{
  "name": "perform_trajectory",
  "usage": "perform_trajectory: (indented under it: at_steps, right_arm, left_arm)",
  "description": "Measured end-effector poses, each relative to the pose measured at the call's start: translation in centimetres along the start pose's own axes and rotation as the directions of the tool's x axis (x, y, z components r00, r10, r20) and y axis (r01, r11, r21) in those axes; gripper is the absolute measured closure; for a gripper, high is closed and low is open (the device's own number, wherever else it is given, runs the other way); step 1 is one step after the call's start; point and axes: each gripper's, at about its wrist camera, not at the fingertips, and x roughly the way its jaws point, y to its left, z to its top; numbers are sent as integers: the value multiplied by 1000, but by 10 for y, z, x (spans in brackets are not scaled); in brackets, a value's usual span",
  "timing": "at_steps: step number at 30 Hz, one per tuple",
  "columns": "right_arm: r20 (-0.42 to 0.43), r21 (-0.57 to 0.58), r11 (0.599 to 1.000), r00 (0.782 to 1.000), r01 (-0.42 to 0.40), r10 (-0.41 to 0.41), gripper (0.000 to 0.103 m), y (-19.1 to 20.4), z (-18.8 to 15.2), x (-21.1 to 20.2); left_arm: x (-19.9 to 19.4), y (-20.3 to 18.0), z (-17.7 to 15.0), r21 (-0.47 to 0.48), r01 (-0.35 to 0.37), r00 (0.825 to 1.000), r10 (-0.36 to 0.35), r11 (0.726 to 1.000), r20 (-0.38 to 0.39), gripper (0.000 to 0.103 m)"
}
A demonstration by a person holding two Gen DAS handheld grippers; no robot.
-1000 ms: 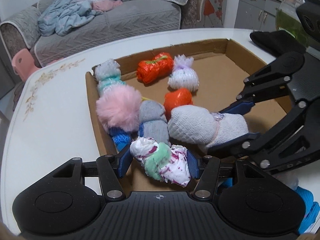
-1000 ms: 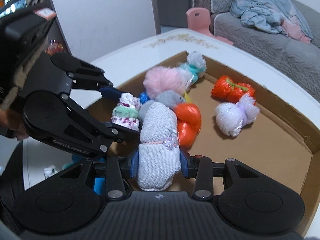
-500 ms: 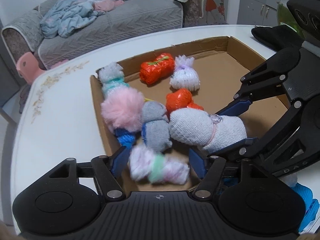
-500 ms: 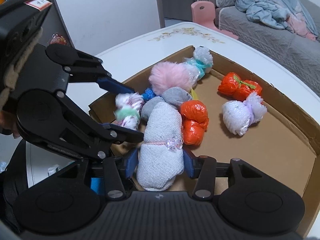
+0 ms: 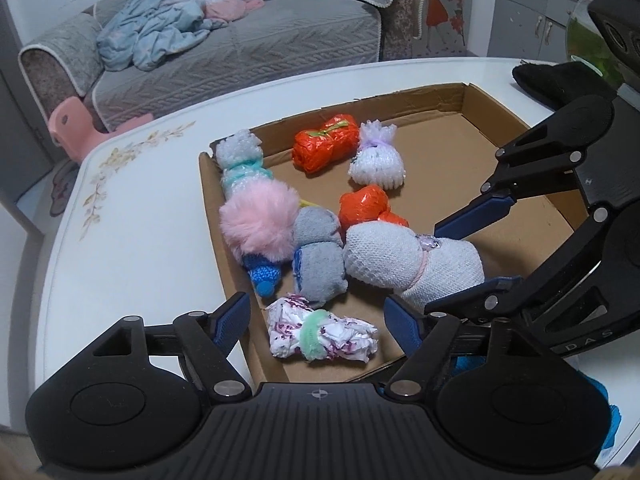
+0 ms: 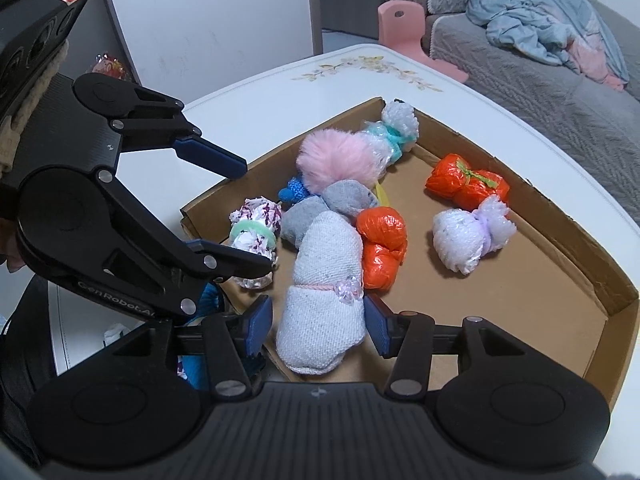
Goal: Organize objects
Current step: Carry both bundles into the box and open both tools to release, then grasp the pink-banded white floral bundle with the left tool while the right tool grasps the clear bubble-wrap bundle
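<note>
Left gripper (image 5: 318, 322) open above floral bundle (image 5: 322, 334) lying in cardboard tray (image 5: 440, 160). Right gripper (image 6: 318, 322) open, straddling white sock roll (image 6: 324, 296). Pink pompom (image 5: 260, 220), grey roll (image 5: 318, 256) crowd beside. Only right view shows pink chair (image 6: 404, 28) clearly.

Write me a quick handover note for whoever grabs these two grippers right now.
Left gripper: open, holding nothing; the purple-and-white bundle lies loose between its fingers in the near corner of the cardboard tray.
Right gripper: open around the white knit bundle, which rests on the tray floor; the fingers look clear of it.
Done: these two, the pink pompom, grey bundle and two orange bundles are in the tray.
Left: back both grippers out; something blue lies outside the tray, possibly next.
</note>
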Motion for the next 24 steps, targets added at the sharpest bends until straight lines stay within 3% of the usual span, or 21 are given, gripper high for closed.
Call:
perform_trajectory:
  at_steps: [12,16,24]
  right_arm:
    - [16,40,998,999,43,-44,49,2,2,-13]
    - [15,69,995,997,70,-71,42,2,1,-18]
    - [66,214,970,989,114,-131,30,1,-10,-33]
  left_arm:
    - [-15,2,-3,-81,5,1000,-3,997,20,18]
    - [-20,2,-4,-112,9,1000,-6,994,26,18]
    - [-39,8,-17,-263,21,996,4,965,94,17]
